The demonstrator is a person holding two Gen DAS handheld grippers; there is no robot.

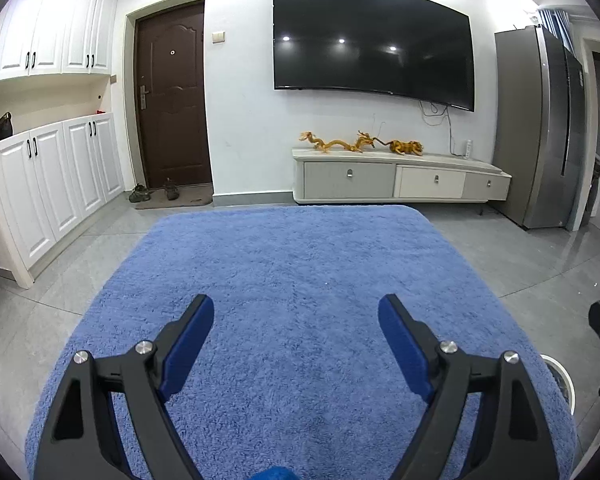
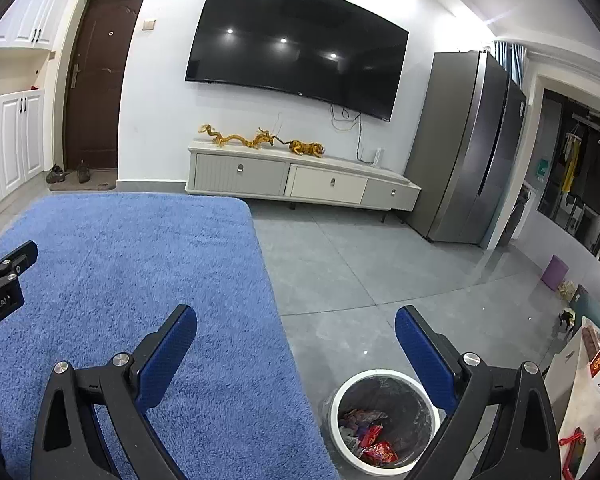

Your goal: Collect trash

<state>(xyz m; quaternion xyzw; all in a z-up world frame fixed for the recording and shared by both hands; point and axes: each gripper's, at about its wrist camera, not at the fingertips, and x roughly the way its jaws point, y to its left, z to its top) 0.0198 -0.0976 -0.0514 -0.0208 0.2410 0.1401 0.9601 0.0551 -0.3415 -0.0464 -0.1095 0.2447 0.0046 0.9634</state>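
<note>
A round white trash bin (image 2: pixel 380 375) stands on the grey tile floor just off the right edge of the blue rug (image 2: pixel 140 264). Red and other crumpled wrappers (image 2: pixel 376 450) lie inside it. My right gripper (image 2: pixel 296 314) hangs open and empty above the rug's edge, with the bin between and below its fingers. My left gripper (image 1: pixel 296 304) is open over the middle of the rug (image 1: pixel 300 264), with nothing between its blue pads. The bin's rim (image 1: pixel 560 376) shows at the right in the left wrist view. No loose trash shows on the rug.
A low TV cabinet (image 1: pixel 400 180) with gold figurines stands under a wall-mounted TV (image 1: pixel 372 40). A grey fridge (image 2: pixel 468 152) stands to its right, with a brown door (image 1: pixel 172 96) and white cupboards (image 1: pixel 52 184) on the left. A cluttered surface (image 2: pixel 592 380) is at far right.
</note>
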